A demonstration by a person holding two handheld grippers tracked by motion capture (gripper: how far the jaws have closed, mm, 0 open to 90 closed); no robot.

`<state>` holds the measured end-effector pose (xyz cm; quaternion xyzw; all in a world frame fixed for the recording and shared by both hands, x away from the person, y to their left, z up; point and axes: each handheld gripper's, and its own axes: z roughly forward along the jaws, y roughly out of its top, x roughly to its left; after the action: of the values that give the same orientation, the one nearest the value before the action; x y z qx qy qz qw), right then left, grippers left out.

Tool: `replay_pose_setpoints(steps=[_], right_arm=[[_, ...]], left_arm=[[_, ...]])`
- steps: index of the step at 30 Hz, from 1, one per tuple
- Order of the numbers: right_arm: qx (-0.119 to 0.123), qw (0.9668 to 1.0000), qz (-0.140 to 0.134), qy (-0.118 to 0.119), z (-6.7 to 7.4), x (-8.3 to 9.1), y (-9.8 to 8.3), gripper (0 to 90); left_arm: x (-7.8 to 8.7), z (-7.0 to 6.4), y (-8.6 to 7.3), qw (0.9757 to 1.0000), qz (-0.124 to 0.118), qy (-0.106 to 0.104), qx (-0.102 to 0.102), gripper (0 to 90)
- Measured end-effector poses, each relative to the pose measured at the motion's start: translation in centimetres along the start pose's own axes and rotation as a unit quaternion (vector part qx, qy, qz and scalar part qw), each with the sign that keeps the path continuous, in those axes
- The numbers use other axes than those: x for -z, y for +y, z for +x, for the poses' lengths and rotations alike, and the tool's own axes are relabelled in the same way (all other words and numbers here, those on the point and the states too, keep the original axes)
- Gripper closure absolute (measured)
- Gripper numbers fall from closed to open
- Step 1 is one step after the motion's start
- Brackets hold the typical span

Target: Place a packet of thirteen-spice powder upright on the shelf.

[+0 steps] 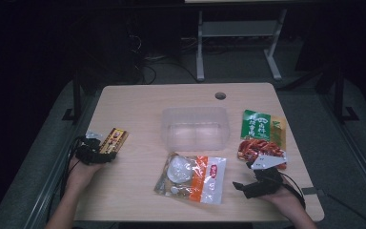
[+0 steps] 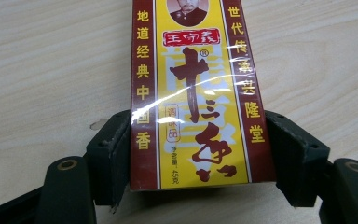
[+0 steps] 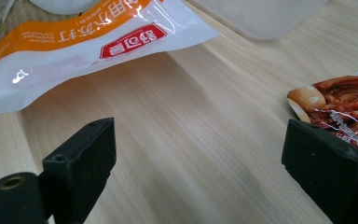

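**A:** What are you working on, surface-wise?

**B:** You have a pale wood-grain tabletop [image 1: 138, 102] with rounded corners and a round cable hole [image 1: 220, 95] near its far edge. Beyond it the room is dark: grey floor, the white legs of another desk [image 1: 238, 43], and loose cables on the floor.

**A:** Where is your left gripper?

**B:** Your left gripper [image 1: 96, 153] sits at the tabletop's left edge. Its jaws stand on either side of the near end of the red-and-yellow spice box [image 2: 193, 93], which lies flat on the wood. In the left gripper view the pads sit right at the box's long sides; I cannot tell whether they press on it.

**A:** And your right?

**B:** Your right gripper [image 1: 252, 183] rests near the front right corner, jaws spread wide with bare wood between them. Just ahead of it lies the red snack packet [image 3: 345, 105], and beside that the green packet [image 1: 259, 125].

**A:** What sits mid-table?

**B:** A clear plastic tub [image 1: 195, 128] in the middle, and the orange-and-white pouch [image 1: 193, 177] nearer you, between your two hands.
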<state>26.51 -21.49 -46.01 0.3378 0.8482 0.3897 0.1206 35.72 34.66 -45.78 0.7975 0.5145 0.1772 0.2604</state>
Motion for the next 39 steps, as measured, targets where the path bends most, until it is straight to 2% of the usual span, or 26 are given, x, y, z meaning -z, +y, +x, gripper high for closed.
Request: replay_pose_setpoints(steps=[3,10,12,14,15,19,24,25,28,29,33,35,36,37,38,39], right_arm=[[0.0,1.0,0.001,0.001,0.1,0.0,0.0,9.6],[-0.002,1.0,-0.001,0.0,0.0,0.0,0.0,9.7],[-0.002,1.0,-0.002,0.001,0.0,0.0,0.0,9.7],[0.0,1.0,-0.002,0.001,0.0,0.0,0.0,9.7],[0.001,1.0,-0.002,0.002,-0.1,0.0,0.0,9.7],[0.0,1.0,-0.003,0.003,0.0,0.0,0.0,9.7],[0.0,1.0,-0.003,0.004,-0.1,0.0,0.0,9.6],[-0.001,1.0,-0.003,0.004,-0.1,0.0,0.0,9.7],[-0.002,1.0,-0.003,0.005,-0.1,0.0,0.0,9.7],[-0.002,1.0,-0.003,0.005,-0.1,0.0,0.0,9.6],[-0.003,1.0,-0.002,0.007,-0.1,0.0,0.0,9.6],[-0.005,1.0,-0.002,0.008,-0.1,0.0,-0.1,9.7],[-0.005,1.0,-0.002,0.007,-0.1,0.0,-0.1,9.7],[-0.005,1.0,-0.002,0.007,-0.1,0.0,-0.1,9.7],[-0.007,0.9999,-0.001,0.008,-0.1,0.0,-0.1,9.7],[-0.006,0.9999,-0.002,0.008,-0.2,0.0,-0.1,9.7]], left_arm=[[0.0,0.0,-0.2,1.0,-0.008,0.0,0.005,30.9],[0.1,0.2,-0.1,1.0,-0.004,-0.005,-0.002,31.6],[0.3,0.4,-0.1,0.9998,-0.004,-0.021,0.006,31.6],[0.4,0.5,-0.2,0.9996,-0.007,-0.026,0.007,31.6],[0.8,0.3,-0.2,0.9995,-0.016,-0.028,-0.005,31.6],[1.5,0.0,0.0,0.999,-0.024,-0.036,-0.011,31.8],[2.2,-0.7,0.3,0.9974,-0.042,-0.051,-0.029,31.8],[2.4,-1.2,0.4,0.9962,-0.049,-0.059,-0.041,31.8],[2.8,-1.7,0.5,0.995,-0.055,-0.069,-0.047,31.8],[3.2,-2.4,0.7,0.9935,-0.061,-0.078,-0.057,31.8],[3.6,-3.4,1.0,0.9901,-0.072,-0.093,-0.078,31.8],[3.7,-3.6,1.1,0.9894,-0.07,-0.097,-0.082,31.7],[3.9,-4.3,1.1,0.9879,-0.073,-0.106,-0.087,31.7],[3.9,-4.3,1.1,0.9879,-0.073,-0.106,-0.087,31.7],[4.0,-4.5,1.2,0.9866,-0.075,-0.109,-0.095,31.7],[4.4,-5.1,1.5,0.9842,-0.074,-0.117,-0.11,31.8]])
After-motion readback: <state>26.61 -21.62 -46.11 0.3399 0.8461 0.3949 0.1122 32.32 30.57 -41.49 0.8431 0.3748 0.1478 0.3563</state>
